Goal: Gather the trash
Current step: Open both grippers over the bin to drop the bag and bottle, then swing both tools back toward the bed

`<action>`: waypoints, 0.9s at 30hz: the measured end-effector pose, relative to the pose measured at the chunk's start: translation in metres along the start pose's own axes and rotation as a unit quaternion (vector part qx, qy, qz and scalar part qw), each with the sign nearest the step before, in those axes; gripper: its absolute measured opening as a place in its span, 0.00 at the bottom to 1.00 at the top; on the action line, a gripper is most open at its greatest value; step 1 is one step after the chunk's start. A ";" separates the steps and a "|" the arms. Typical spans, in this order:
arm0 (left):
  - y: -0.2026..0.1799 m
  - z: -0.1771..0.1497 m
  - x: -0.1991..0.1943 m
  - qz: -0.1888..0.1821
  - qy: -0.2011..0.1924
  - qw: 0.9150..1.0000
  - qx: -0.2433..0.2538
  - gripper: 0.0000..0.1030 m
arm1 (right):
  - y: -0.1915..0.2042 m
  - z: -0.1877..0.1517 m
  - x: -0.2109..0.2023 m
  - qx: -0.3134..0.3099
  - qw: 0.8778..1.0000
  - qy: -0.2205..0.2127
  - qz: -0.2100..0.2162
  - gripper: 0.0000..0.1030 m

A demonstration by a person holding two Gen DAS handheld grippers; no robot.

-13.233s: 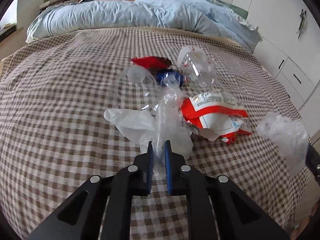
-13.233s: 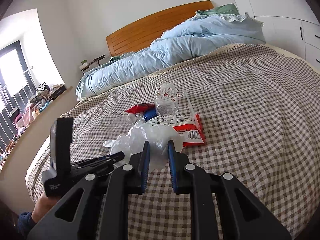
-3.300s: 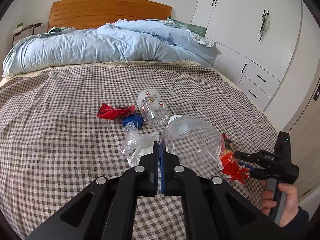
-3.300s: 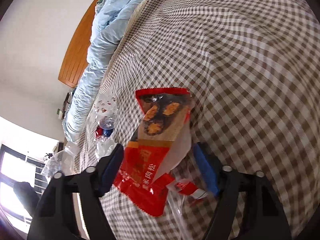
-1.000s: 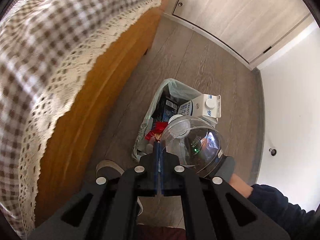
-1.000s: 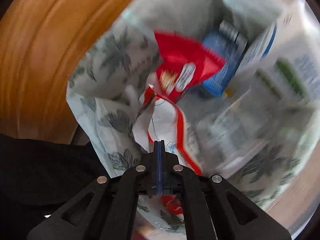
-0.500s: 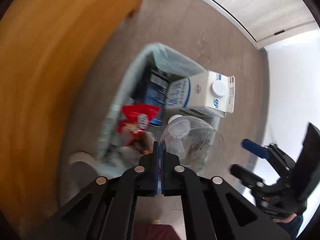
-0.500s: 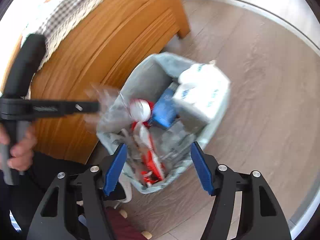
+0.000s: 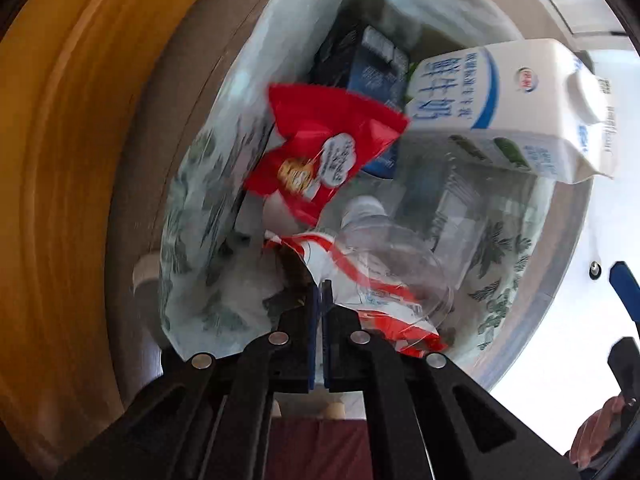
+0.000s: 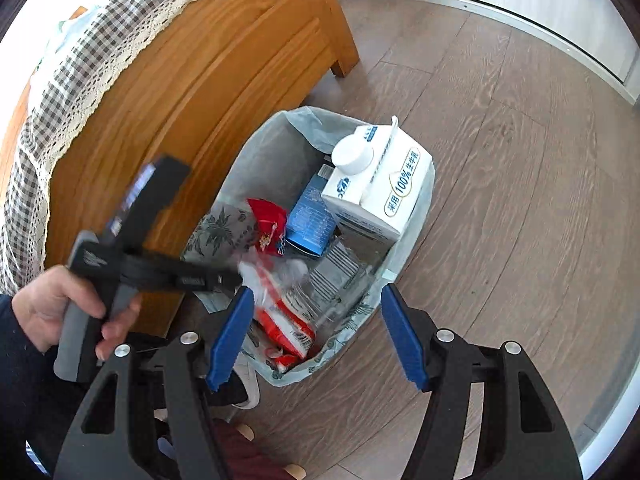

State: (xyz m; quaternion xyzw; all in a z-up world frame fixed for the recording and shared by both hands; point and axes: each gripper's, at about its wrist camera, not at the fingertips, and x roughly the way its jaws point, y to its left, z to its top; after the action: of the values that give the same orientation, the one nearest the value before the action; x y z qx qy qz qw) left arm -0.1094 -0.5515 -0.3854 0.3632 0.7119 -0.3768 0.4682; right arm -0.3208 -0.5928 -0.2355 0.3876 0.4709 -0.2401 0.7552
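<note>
The left gripper (image 9: 319,296), clamped on a clear plastic bottle (image 9: 394,268), hangs inside the trash bag (image 10: 404,256) for dropping, while the right gripper (image 10: 316,336) waits spread and empty.

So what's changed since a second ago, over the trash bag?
The right hand-held gripper let go of the red-and-white wrapper, now in the trash bag, and pulled back open. The left hand-held gripper moved down into the bag, still shut on the clear bottle.
</note>
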 end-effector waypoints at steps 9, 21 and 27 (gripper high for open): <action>0.008 0.000 -0.021 -0.004 -0.040 0.999 -0.035 0.60 | 0.013 -0.006 0.009 -0.024 0.999 0.009 -0.024 0.62; -0.004 -0.033 -0.074 -0.039 -0.075 0.996 -0.021 0.64 | 0.037 0.006 -0.022 -0.054 0.996 -0.027 -0.068 0.62; -0.028 -0.069 -0.143 -0.054 -0.188 0.980 0.036 0.64 | 0.062 0.027 -0.042 -0.081 0.987 -0.051 -0.131 0.62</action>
State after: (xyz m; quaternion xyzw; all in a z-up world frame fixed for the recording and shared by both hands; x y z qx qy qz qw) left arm -0.1186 -0.5271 -0.2258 0.2632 0.6156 -0.4890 0.5592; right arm -0.2802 -0.5785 -0.1685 0.2473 0.4961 -0.3173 0.7695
